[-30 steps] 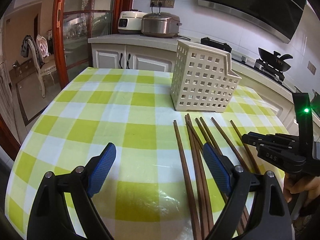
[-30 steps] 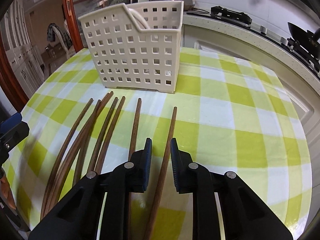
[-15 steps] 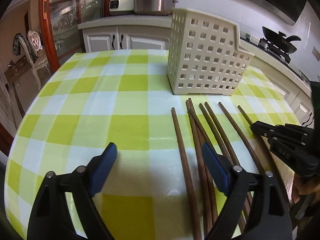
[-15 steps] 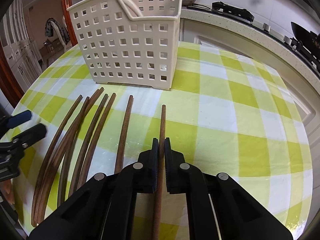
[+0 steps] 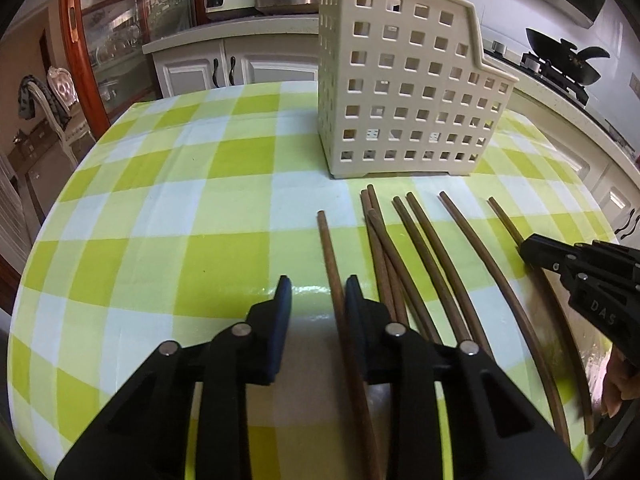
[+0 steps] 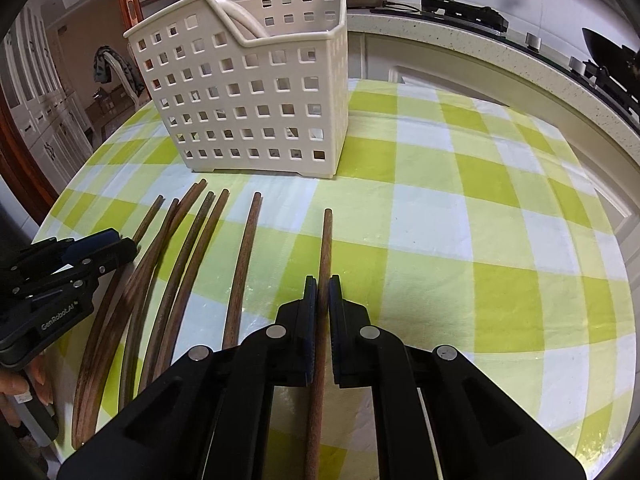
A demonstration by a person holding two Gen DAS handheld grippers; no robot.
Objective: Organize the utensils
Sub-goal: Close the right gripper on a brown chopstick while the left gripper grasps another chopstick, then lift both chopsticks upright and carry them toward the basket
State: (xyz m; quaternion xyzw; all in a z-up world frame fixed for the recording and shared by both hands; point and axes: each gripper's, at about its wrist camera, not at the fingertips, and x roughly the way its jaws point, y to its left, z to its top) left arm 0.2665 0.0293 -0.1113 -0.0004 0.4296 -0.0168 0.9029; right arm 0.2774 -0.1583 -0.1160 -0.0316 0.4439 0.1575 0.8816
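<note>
Eight brown chopsticks [image 5: 424,256] lie fanned on the checked worktop [image 5: 168,208] just in front of the white basket [image 5: 404,92]. Your right gripper [image 6: 323,300] has its jaws clamped on the rightmost chopstick [image 6: 326,240]. Your left gripper [image 5: 316,300] is closing its jaws around the leftmost chopstick [image 5: 330,248], which touches only the right-hand pad

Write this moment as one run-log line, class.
left gripper: closing around leftmost chopstick | right gripper: shut on rightmost chopstick | basket: upright
</note>
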